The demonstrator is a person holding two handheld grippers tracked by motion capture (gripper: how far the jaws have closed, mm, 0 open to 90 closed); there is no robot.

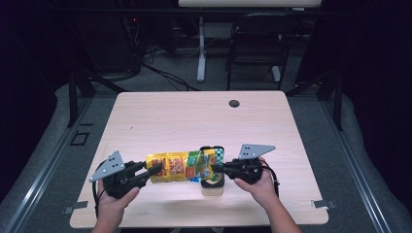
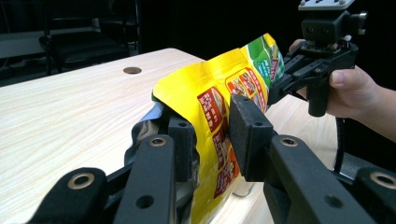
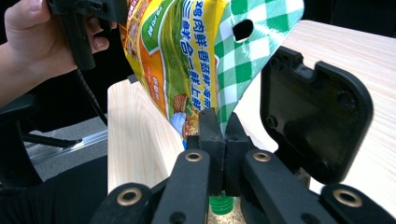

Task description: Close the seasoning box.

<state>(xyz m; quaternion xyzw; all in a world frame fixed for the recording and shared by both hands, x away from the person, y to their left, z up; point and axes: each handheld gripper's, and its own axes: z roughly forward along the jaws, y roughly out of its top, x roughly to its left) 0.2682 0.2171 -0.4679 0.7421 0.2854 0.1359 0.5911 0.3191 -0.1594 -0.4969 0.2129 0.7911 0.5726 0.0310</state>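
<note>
A yellow snack bag (image 1: 180, 167) with red and green print hangs level above the table's front, stretched between both grippers. My left gripper (image 1: 158, 170) is shut on its left end; in the left gripper view the bag (image 2: 210, 107) runs between the pads (image 2: 247, 130), and silver lining shows beside the other jaw. My right gripper (image 1: 216, 168) is shut on the bag's green-checked corner (image 3: 243, 60), with its jaws (image 3: 224, 126) pressed together on the foil. Under that end stands a small container (image 1: 212, 187) whose black lid (image 3: 317, 116) is flipped up.
The light wooden table (image 1: 194, 121) has a round cable hole (image 1: 234, 103) near its far edge. A dark chair (image 1: 257, 43) and a white desk leg (image 1: 200, 48) stand beyond the table. The person's hands (image 1: 265, 187) come in over the front edge.
</note>
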